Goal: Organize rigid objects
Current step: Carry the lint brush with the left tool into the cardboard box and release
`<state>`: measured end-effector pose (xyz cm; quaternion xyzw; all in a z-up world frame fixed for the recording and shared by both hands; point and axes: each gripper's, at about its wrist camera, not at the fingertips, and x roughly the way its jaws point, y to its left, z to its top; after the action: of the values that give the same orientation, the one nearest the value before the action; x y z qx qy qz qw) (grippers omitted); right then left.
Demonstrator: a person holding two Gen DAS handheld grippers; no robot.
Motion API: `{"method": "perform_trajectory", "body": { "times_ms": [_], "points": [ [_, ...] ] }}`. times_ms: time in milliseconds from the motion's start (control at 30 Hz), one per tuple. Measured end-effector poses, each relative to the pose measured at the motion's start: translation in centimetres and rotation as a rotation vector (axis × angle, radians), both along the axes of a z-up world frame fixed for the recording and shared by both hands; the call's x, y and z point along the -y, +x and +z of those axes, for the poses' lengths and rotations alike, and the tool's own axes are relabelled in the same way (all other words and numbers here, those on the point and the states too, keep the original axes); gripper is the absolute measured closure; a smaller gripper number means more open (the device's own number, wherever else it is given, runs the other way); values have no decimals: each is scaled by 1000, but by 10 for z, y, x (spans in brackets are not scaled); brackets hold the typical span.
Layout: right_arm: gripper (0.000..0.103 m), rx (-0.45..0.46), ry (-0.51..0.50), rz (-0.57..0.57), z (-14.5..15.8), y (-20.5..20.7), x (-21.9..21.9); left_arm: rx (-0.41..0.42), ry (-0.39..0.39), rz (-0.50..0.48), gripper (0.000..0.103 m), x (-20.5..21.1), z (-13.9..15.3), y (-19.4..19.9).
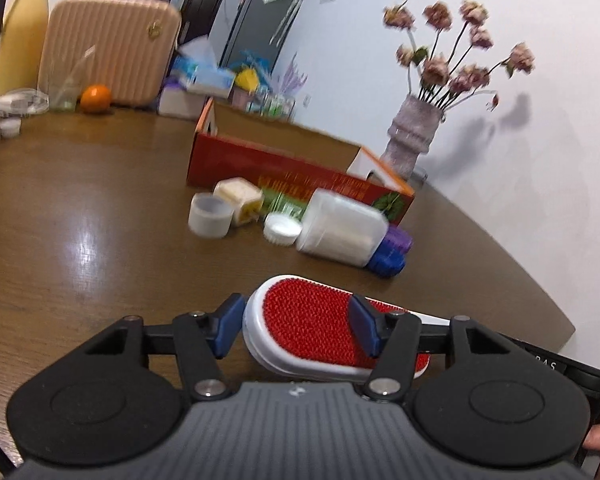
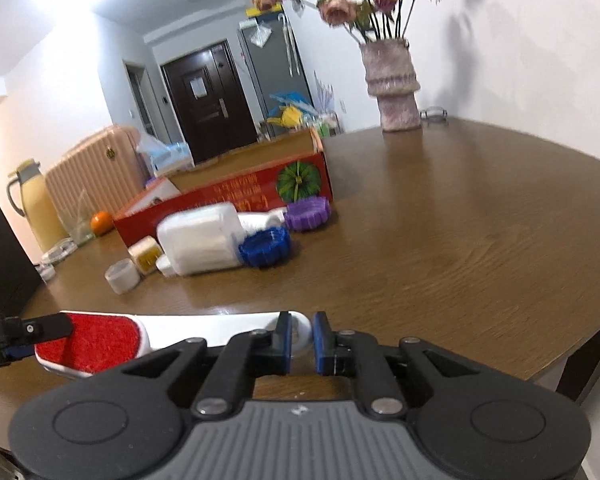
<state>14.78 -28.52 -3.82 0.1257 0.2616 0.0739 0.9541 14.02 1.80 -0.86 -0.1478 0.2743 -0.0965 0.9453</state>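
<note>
Left wrist: my left gripper [image 1: 298, 326] is clamped on the brush [image 1: 316, 332], blue pads on either side of its head. Brush has a white oval body with a red bristle pad facing up. It's above the table [image 1: 100, 208], well short of the box [image 1: 284, 168]. Long axis runs across the view; the white handle goes off to the right past the pad, toward the right gripper.

Jars, caps and a small carton lie along the box's near wall. Vase [image 1: 410, 136] stands past the box's right end.

Right wrist: my right gripper [image 2: 302, 342] is pinched shut on the handle's ringed end. Brush [image 2: 96, 342] lies crosswise, red head to the left, where the left gripper [image 2: 24, 330] holds it. It sits near the table [image 2: 460, 240] edge, well in front of the box [image 2: 228, 196]. Background is blurred.
</note>
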Motion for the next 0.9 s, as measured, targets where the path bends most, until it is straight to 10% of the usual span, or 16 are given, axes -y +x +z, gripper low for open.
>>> {"method": "perform_trajectory", "body": {
  "times_ms": [433,633,900],
  "points": [
    [92,105,16,14,56,84,15,116,21,-2,45,12,57,87],
    [91,119,-44,37,89,193,-1,86,-27,2,45,-5,78,197],
    [92,-87,-104,72,75,389,-27,-77,25,18,44,-21,60,367]
  ]
}}
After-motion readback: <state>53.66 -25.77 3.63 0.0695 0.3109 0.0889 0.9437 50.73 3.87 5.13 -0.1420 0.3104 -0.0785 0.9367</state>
